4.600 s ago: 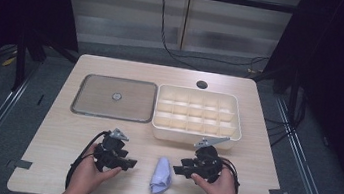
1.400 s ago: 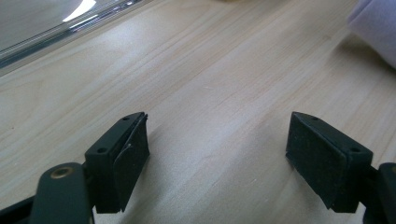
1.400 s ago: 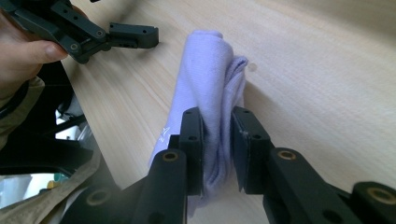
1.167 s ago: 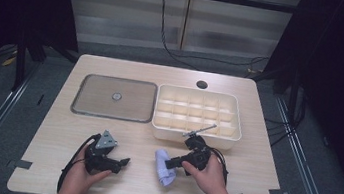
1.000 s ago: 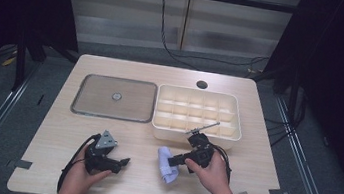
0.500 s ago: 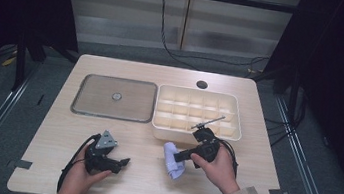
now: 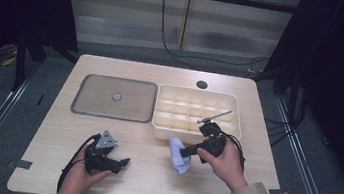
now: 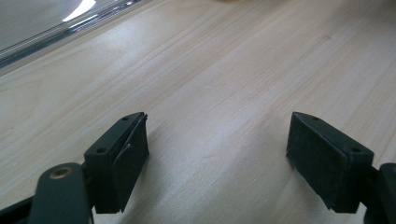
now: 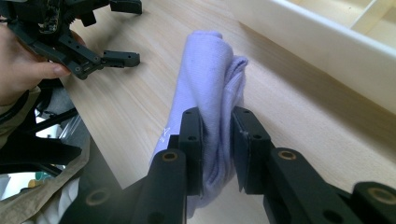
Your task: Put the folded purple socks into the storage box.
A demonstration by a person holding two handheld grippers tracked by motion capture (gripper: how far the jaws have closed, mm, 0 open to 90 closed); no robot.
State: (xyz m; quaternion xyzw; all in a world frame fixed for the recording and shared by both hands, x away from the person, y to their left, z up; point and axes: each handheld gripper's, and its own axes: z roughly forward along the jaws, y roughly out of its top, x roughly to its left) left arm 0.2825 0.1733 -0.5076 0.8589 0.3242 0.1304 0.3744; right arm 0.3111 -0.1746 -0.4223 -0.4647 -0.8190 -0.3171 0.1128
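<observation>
Right tool (image 9: 217, 140) clamped on lilac cloth (image 9: 210, 88) – left tool (image 8: 224, 158) spread wide, empty

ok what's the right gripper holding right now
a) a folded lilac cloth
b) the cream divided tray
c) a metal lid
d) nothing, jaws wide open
a: in the right gripper view the right gripper has its jaws pressed on both sides of the folded lilac cloth, and the high view shows that cloth beside the cream divided tray, not in it.
</observation>
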